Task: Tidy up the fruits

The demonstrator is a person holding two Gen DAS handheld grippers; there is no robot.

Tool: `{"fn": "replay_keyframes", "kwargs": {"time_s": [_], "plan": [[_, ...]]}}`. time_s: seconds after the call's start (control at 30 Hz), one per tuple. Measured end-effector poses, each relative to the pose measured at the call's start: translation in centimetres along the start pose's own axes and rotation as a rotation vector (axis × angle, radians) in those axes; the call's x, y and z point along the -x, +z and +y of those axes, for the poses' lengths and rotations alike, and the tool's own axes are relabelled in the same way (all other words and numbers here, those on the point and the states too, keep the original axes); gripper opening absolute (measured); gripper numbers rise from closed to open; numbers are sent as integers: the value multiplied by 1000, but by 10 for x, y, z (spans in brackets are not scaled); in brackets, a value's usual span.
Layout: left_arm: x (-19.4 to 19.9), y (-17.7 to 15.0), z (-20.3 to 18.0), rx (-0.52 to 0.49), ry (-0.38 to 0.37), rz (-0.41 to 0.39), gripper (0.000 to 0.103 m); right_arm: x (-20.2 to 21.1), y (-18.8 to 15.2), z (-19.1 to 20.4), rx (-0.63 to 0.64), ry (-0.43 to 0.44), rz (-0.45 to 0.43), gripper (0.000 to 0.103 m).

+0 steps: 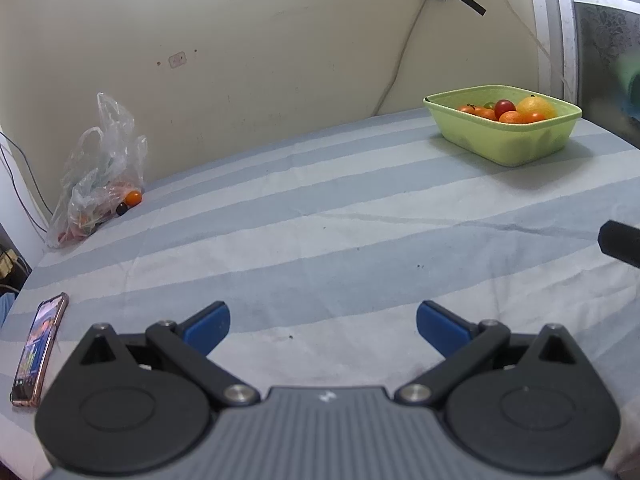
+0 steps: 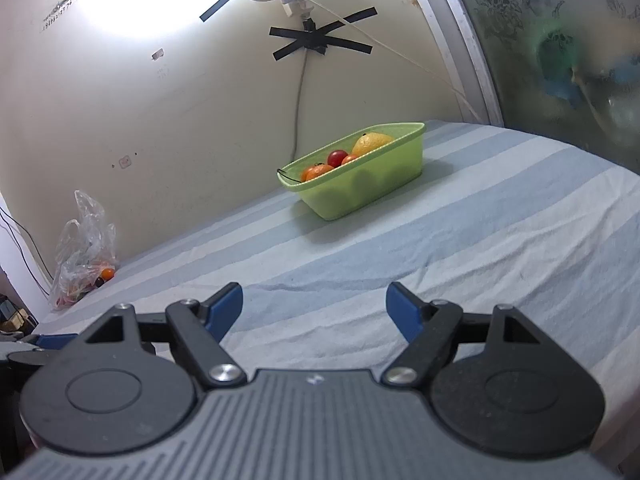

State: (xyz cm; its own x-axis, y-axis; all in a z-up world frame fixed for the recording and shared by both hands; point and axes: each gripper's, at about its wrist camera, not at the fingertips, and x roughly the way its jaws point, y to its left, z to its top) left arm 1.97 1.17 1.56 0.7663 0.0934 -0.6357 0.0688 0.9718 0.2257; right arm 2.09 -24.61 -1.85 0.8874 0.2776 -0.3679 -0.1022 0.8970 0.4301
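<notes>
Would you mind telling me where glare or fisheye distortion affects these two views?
Right wrist view: a lamp blows out the wall at upper left. Left wrist view: even light, no glare; the green basket casts a soft shadow. Both views: the striped bed sheet curves towards the edges, corners vignetted.

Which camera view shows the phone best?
The left wrist view. The phone lies on the striped sheet at the lower left, beside the open left gripper, with its lit screen facing up. The right wrist view does not show the phone at all; its lower left holds only gripper parts.
</notes>
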Motion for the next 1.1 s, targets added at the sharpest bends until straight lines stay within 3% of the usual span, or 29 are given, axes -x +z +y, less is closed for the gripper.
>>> {"fn": "replay_keyframes", "kwargs": {"time_s": [1.1], "plan": [[2, -2, -11, -32, -43, 27, 103, 4, -1, 8, 40, -3, -35, 81]]}}
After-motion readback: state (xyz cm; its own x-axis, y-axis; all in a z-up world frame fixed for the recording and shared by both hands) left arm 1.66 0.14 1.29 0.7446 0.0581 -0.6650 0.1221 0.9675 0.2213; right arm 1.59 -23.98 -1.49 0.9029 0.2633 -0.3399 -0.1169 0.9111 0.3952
